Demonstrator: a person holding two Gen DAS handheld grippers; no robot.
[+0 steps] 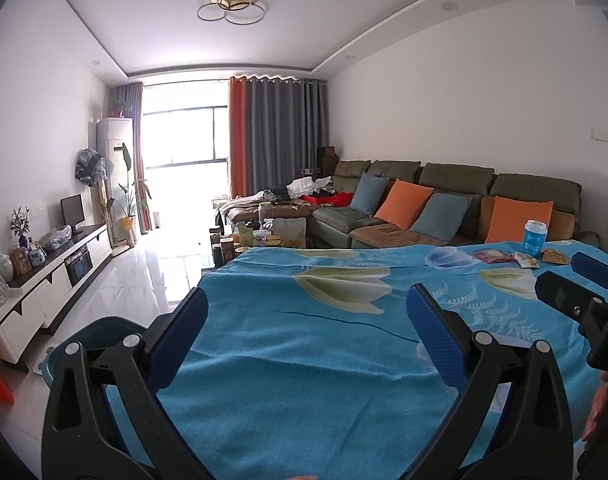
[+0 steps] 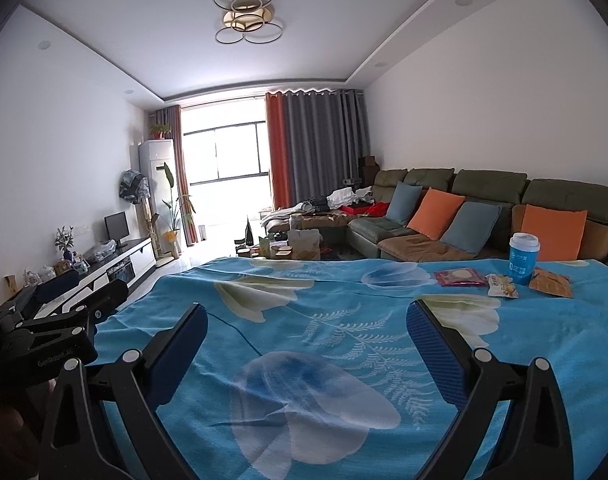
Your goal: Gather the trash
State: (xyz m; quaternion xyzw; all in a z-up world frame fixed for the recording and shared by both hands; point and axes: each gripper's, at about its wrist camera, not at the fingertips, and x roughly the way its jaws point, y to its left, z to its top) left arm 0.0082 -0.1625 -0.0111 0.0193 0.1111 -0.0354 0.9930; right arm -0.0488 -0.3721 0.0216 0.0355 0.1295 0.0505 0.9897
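Observation:
At the table's far right edge stand a blue paper cup (image 2: 523,258) (image 1: 537,238) with a white lid, a red snack wrapper (image 2: 460,277) (image 1: 492,256), a pale wrapper (image 2: 502,285) (image 1: 526,260) and an orange wrapper (image 2: 552,283) (image 1: 555,256). My right gripper (image 2: 307,316) hovers open over the blue flowered tablecloth (image 2: 328,344), well short of the trash. My left gripper (image 1: 307,300) is open too, nothing between its fingers, farther left over the cloth (image 1: 304,344). The right gripper also shows at the right edge of the left wrist view (image 1: 584,284).
A teal bin rim (image 1: 83,332) sits low at the table's left side. Beyond the table are a cluttered coffee table (image 2: 287,246), a long sofa with orange and blue cushions (image 2: 464,220), and a white TV cabinet (image 1: 51,276) along the left wall.

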